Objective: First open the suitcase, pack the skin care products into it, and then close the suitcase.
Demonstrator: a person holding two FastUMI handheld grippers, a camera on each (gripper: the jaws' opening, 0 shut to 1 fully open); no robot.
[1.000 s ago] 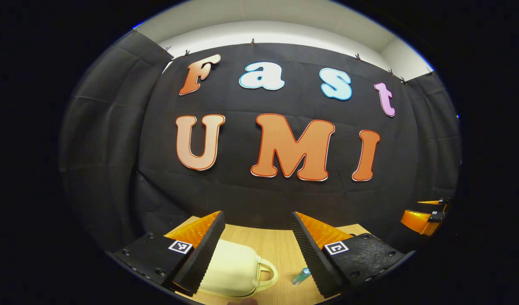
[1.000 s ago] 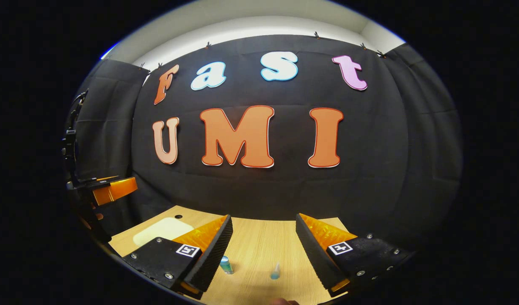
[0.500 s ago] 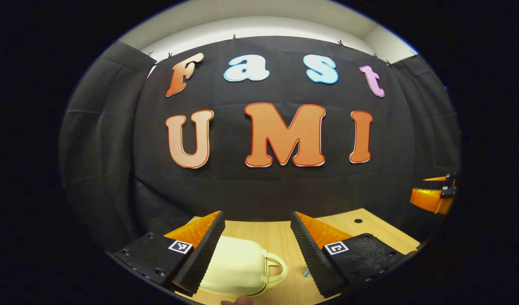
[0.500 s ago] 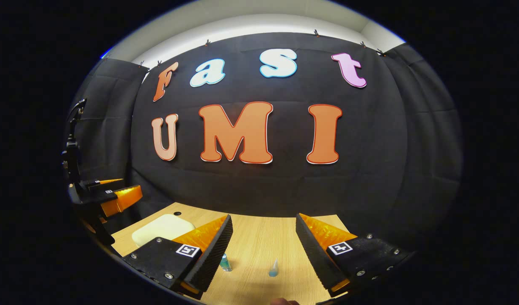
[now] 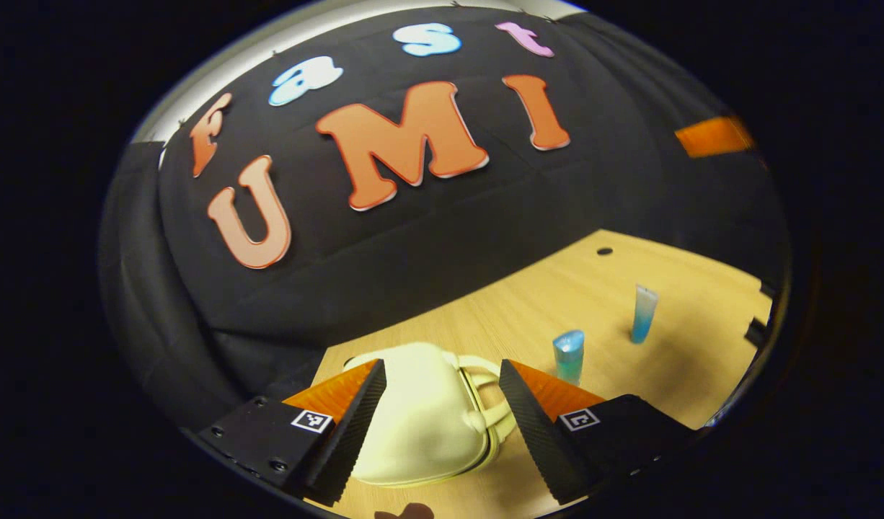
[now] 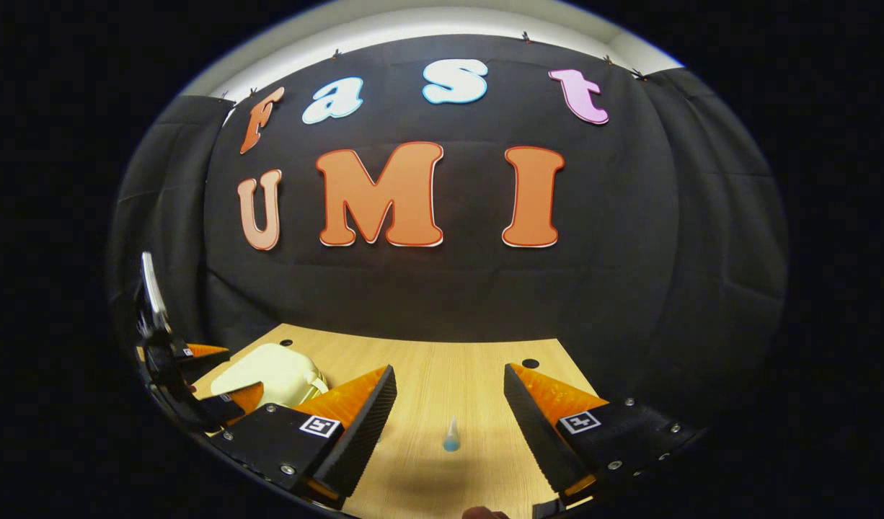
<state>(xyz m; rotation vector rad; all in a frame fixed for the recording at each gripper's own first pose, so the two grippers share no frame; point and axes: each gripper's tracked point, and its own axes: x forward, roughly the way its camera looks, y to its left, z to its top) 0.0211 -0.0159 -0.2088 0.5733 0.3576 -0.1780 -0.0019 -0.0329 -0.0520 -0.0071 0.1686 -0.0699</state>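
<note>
The wooden table (image 5: 615, 288) fills the lower right of the left gripper view, and on it, low in the frame, lies the cream suitcase (image 5: 420, 418) — a small hard case, lid down, its loop handle (image 5: 489, 393) turned toward the right of the frame. In the right gripper view the same suitcase (image 6: 269, 371) sits at lower left. I judge the step in hand is the first one: opening it.

My left gripper (image 5: 442, 418) is spread wide, with the case lying between its fingers and nothing pinched yet. To do this well I would bring it down squarely on the handle side, find the seam where lid meets base, and catch only the lid edge — grabbing the whole shell would just drag the case across the table. I cannot tell from here whether a latch or zip holds it.

My right gripper (image 6: 449, 425) is also spread and holding nothing; it could steady the base while the lid lifts.

Up and to the right of the case stand a blue bottle (image 5: 569, 355) and a blue tube (image 5: 644, 312), well clear of the lid's swing, I think. The tube (image 6: 451, 437) shows bottom centre in the right gripper view.
</note>
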